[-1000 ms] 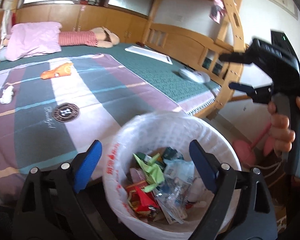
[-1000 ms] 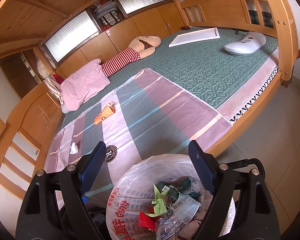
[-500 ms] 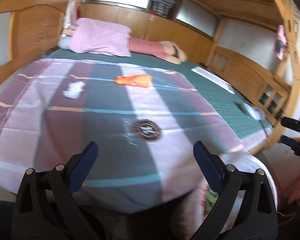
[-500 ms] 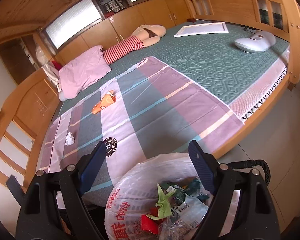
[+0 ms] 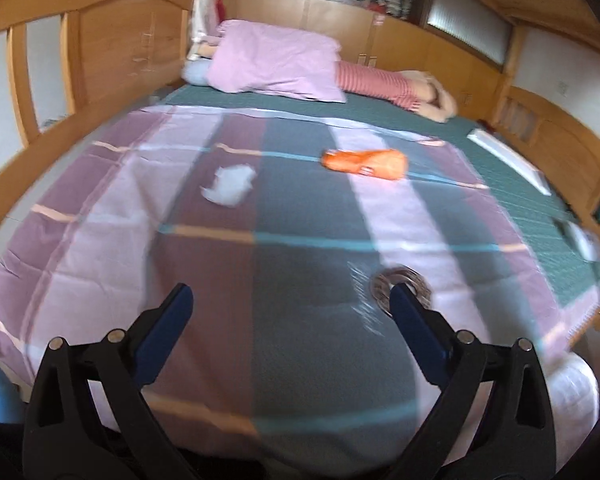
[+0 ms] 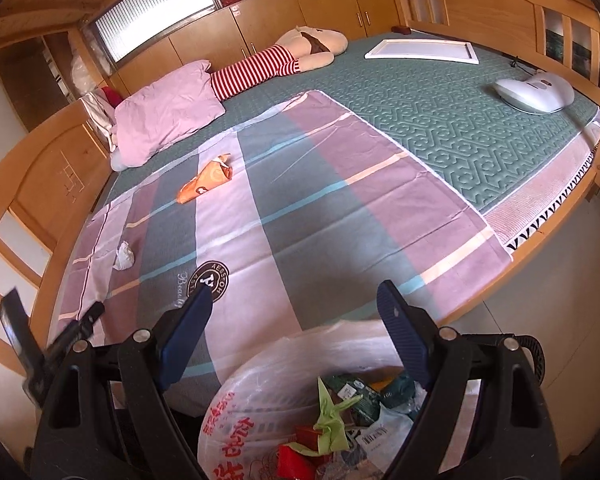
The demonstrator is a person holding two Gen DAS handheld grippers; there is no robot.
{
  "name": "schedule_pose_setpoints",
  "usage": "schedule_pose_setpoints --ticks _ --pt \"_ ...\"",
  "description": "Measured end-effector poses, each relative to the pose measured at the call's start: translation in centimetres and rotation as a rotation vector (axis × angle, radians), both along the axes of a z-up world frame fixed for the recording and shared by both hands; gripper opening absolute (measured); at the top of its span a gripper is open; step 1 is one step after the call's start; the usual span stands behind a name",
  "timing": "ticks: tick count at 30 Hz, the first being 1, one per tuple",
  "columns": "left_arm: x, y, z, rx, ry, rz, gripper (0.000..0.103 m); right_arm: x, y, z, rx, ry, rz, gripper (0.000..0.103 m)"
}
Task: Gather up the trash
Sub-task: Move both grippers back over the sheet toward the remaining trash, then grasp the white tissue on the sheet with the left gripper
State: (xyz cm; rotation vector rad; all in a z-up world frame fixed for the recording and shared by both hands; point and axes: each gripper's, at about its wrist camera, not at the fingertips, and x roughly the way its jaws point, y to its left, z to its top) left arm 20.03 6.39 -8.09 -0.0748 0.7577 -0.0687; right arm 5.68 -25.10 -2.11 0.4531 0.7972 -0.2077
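An orange snack wrapper (image 5: 364, 164) and a crumpled white tissue (image 5: 229, 185) lie on the striped sheet (image 5: 112, 248) of the bed. Both also show in the right wrist view: the wrapper (image 6: 204, 182) and the tissue (image 6: 123, 257). My left gripper (image 5: 288, 312) is open and empty, over the near part of the sheet. My right gripper (image 6: 294, 300) is open and empty, above the bin with a white bag (image 6: 256, 392) full of trash. The left gripper (image 6: 64, 340) shows at the left edge of the right wrist view.
A pink pillow (image 6: 168, 112), a striped plush toy (image 6: 284, 60), a white frame (image 6: 422, 50) and a white device (image 6: 534, 92) lie on the green mat. Wooden bed rails (image 5: 80, 64) surround the bed. The bin's edge (image 5: 572, 392) is at the lower right.
My left gripper has swung left from above the bin to over the sheet, facing the tissue and wrapper. The right gripper has stayed above the bin.
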Motion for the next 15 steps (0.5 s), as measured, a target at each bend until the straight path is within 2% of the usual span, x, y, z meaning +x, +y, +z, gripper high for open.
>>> schedule_pose_setpoints --ticks 2,4,6,8,10,12,15 --pt "2.5 0.5 0.1 0.048 0.011 0.058 0.098 0.6 -0.1 -0.2 -0.004 0.008 0.001 0.083" --pt "5.3 1.0 -0.1 0.056 0.035 0.097 0.099 1.3 -0.3 -0.7 -0.014 0.028 0.006 0.083" --pt "8.0 0.8 -0.6 0.066 0.065 0.084 0.099 2.3 -0.5 -1.4 -0.024 0.056 0.005 0.083" --pt "10.3 0.5 -1.4 0.124 0.081 0.083 0.099 3.3 -0.6 -1.9 -0.025 0.077 0.008 0.083" --pt "12.8 0.7 -2.0 0.212 0.077 0.16 0.099 4.3 -0.5 -2.2 -0.032 0.093 0.012 0.083" --pt "14.9 1.3 -2.6 0.248 0.066 0.216 0.099 5.3 -0.3 -2.4 -0.046 0.108 0.017 0.083" --pt "18.0 2.3 -4.5 0.294 0.101 0.275 0.099 7.1 0.2 -3.0 -0.056 0.132 0.024 0.083"
